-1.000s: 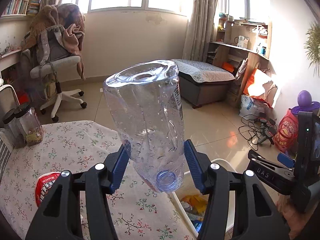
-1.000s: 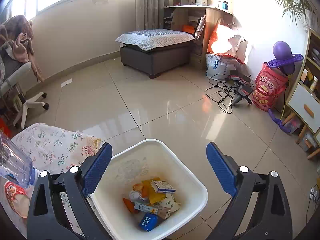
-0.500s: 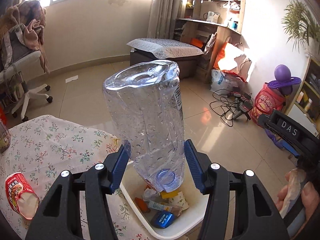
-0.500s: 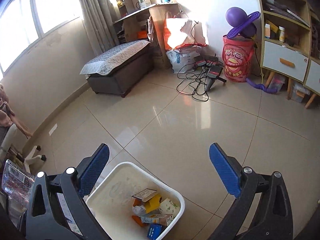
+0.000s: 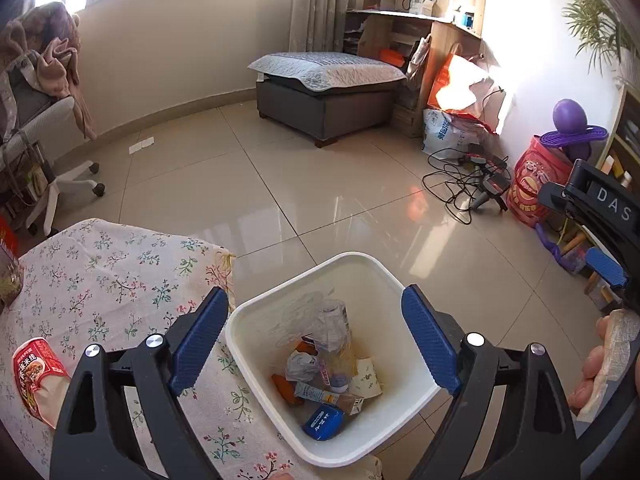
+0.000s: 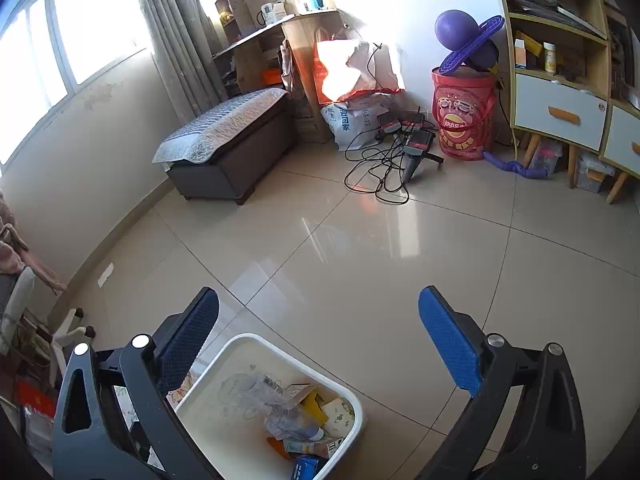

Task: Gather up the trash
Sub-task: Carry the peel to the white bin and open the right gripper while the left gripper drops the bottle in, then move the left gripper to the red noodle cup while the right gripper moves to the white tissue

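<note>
I have the left gripper [image 5: 316,340] poised above the white square plastic trash bin [image 5: 362,262], and its blue-padded jaws have just been opening; they now stand wide apart with nothing between them. The clear crumpled plastic bottle [image 5: 332,330] lies inside the bin, standing neck-down on top of the other rubbish: a crumpled grey paper ball [image 5: 300,366], a blue flat packet [image 5: 322,422], an orange wrapper [image 5: 286,390] and a small printed carton [image 5: 316,393]. Just beside the bin, on its left, is the table with the floral tablecloth [image 5: 112,272], its corner touching the bin's rim as far as I can see. On that cloth, well away from the bin towards the left edge, lies a red printed snack cup [image 5: 34,372] on its side. To the right of the bin, at the edge of the left view, I see the other gripper's black frame and part of a hand [image 5: 596,368] holding it. The right gripper [image 6: 320,336] hangs over the bin's far side, above bare beige floor tiles [image 6: 360,240], its jaws spread wide and empty. From that side the bottle [image 6: 256,394] shows resting against the bin's [image 6: 348,392] inner wall.
</note>
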### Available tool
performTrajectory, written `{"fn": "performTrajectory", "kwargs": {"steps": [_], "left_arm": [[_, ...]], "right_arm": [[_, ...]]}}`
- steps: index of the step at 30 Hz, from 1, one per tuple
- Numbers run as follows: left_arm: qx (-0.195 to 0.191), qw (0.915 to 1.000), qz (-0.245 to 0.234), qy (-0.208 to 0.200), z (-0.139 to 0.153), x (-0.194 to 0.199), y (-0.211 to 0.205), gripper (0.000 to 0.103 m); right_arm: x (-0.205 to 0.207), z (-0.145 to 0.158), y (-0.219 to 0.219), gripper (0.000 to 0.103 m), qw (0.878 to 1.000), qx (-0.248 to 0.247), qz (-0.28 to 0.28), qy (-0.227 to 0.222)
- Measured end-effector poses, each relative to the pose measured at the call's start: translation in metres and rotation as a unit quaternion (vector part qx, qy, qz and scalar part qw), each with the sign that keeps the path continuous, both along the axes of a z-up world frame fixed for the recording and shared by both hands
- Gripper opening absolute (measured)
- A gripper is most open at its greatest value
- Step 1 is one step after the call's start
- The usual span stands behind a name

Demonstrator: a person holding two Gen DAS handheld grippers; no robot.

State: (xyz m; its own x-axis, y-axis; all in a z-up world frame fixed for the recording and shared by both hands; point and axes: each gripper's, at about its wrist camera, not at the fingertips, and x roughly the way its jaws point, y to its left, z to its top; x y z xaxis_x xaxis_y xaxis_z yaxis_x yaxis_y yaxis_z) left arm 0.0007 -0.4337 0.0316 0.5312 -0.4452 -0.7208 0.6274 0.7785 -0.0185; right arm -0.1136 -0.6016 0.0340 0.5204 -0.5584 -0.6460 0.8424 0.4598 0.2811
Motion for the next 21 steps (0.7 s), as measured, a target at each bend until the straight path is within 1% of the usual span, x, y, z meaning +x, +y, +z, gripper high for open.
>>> {"fn": "performTrajectory", "kwargs": {"steps": [2, 6, 10, 12, 14, 16, 21], "left_arm": [[0.008, 0.9997, 0.019, -0.011, -0.001, 0.000, 0.013, 0.089], [0.032, 0.9979, 0.052, -0.025, -0.004, 0.004, 0.043, 0.090], [0.049, 0.9955, 0.077, -0.024, -0.008, 0.014, 0.070, 0.091], [0.063, 0.9934, 0.090, -0.034, -0.009, 0.018, 0.085, 0.091], [0.080, 0.9905, 0.103, -0.043, -0.012, 0.024, 0.100, 0.091], [0.097, 0.9880, 0.113, -0.042, -0.015, 0.031, 0.117, 0.091], [0.166, 0.9771, 0.123, -0.049, -0.031, 0.050, 0.156, 0.091]], "right_arm": [[0.006, 0.002, 0.008, 0.096, 1.000, -0.008, 0.013, 0.003], [0.020, 0.006, 0.027, 0.096, 0.999, -0.025, 0.042, 0.012], [0.037, 0.008, 0.048, 0.096, 0.997, -0.025, 0.077, 0.016], [0.047, 0.008, 0.059, 0.096, 0.995, -0.025, 0.094, 0.020], [0.057, 0.009, 0.074, 0.096, 0.993, -0.030, 0.112, 0.024], [0.067, 0.011, 0.087, 0.096, 0.991, -0.034, 0.130, 0.027], [0.093, 0.011, 0.116, 0.096, 0.983, -0.033, 0.174, 0.039]]}}
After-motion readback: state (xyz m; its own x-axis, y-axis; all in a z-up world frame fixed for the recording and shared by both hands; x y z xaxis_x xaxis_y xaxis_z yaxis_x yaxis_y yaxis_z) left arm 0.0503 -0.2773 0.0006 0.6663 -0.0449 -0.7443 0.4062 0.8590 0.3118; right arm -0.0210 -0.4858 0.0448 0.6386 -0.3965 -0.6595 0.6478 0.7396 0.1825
